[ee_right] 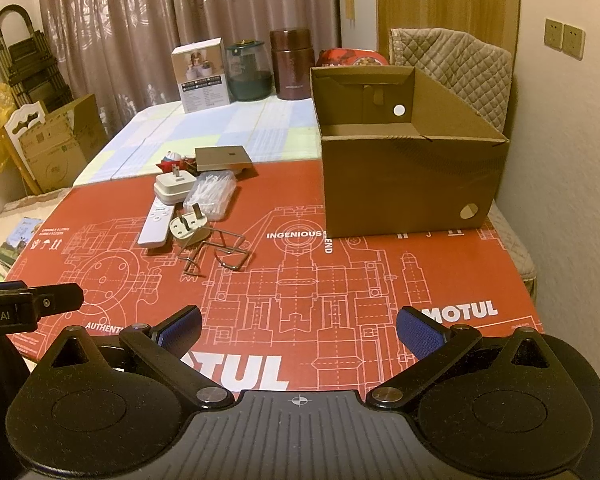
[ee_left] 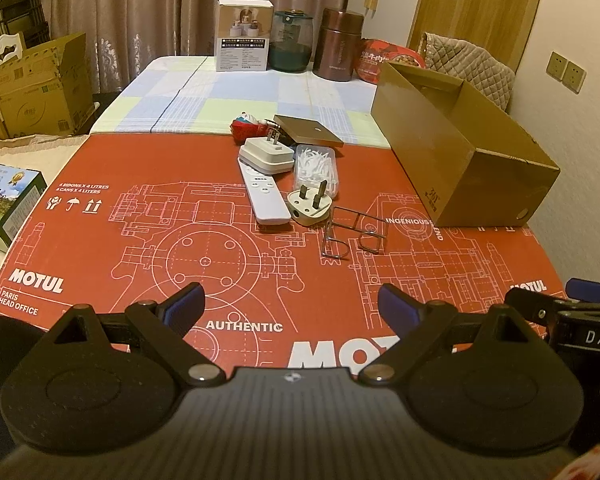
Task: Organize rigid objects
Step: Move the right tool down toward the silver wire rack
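Both the left gripper (ee_left: 291, 307) and the right gripper (ee_right: 299, 332) are wide open and hold nothing. The pile (ee_left: 288, 168) sits mid-frame, touching, left of the empty box (ee_right: 404, 184). Grabbing the wire rack (ee_right: 216, 254) could drag the plug (ee_right: 190, 229) along.

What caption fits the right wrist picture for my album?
Open right gripper faces a white remote, plugs, wire rack and empty cardboard box.
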Demonstrator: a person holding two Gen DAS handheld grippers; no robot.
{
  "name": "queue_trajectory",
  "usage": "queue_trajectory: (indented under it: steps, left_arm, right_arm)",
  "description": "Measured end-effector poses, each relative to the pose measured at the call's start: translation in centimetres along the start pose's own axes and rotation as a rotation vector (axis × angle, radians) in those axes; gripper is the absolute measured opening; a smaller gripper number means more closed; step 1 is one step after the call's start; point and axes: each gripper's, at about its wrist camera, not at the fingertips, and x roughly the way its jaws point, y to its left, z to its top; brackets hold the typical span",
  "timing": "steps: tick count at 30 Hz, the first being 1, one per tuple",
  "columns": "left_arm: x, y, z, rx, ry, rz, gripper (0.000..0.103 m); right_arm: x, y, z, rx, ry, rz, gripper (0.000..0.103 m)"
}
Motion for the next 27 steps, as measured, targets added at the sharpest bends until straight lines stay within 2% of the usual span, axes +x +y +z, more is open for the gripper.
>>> queue_trajectory:
  steps: [15, 20, 27]
  left_arm:
    - [0.8, 1.1, 1.0, -0.011, -0.008, -0.004, 0.091]
    - [1.6, 2.2, 2.7, -0.016, -0.025, -0.016, 0.091]
    - [3.6, 4.0, 6.7, 0.001, -0.073, 0.012, 0.091]
  right_arm:
    - [1.5, 1.5, 0.7, -0.015, -0.002, 0.023, 0.101]
    - [2.7, 2.2, 2.1, -0.011, -0.021, 0.044, 0.101]
    - [5.3, 3.3, 4.0, 0.004, -0.055, 0.052, 0.101]
